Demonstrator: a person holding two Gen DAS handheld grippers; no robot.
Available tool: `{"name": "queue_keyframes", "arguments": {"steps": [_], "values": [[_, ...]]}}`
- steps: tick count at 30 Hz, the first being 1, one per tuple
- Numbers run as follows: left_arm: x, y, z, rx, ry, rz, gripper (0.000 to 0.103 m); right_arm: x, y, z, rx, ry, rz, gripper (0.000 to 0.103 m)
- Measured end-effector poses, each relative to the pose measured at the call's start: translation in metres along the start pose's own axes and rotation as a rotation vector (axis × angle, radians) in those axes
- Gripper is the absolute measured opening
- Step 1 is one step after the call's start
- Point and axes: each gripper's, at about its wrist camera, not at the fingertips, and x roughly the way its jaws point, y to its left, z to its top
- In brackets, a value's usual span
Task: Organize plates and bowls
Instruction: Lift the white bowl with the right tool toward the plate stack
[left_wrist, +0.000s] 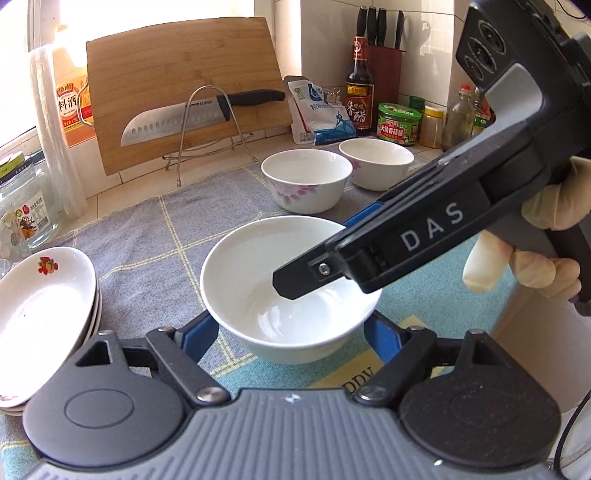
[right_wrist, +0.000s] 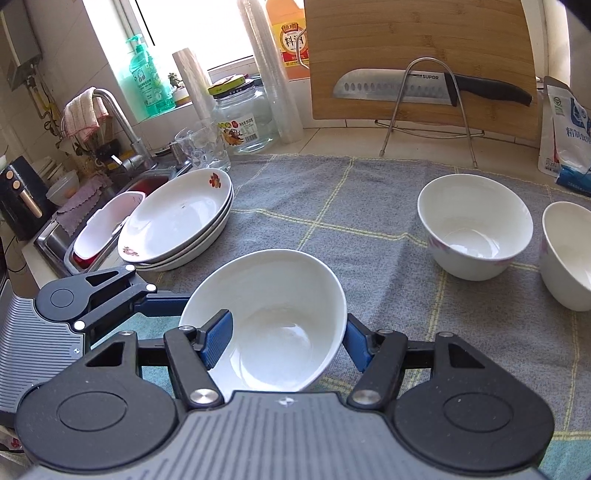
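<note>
A plain white bowl (left_wrist: 288, 288) sits on the grey checked cloth (left_wrist: 147, 236), between the blue pads of my left gripper (left_wrist: 291, 332), whose jaws stand wide on either side of it. My right gripper (right_wrist: 284, 339) reaches in from the right; one finger (right_wrist: 218, 339) is inside the same bowl (right_wrist: 273, 321) and the other is outside its wall. The right gripper's finger (left_wrist: 295, 280) shows inside the bowl in the left wrist view. Two more bowls (left_wrist: 306, 177) (left_wrist: 375, 162) stand farther back. A stack of plates (left_wrist: 40, 310) lies at the left.
A cutting board (left_wrist: 184, 88) and a knife (left_wrist: 184, 118) on a wire rack stand at the back. Sauce bottles and jars (left_wrist: 397, 123) line the back right. A glass jar (right_wrist: 243, 118) and a sink (right_wrist: 110, 221) are at the left.
</note>
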Motion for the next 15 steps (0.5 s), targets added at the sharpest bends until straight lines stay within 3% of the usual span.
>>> {"name": "queue_keyframes", "arguments": {"steps": [15], "values": [[-0.0015,0.0050,-0.0076,0.014,0.034,-0.058,0.085,0.0039,0.0078,-0.0062,0.017,0.020,-0.032,0.070]]}}
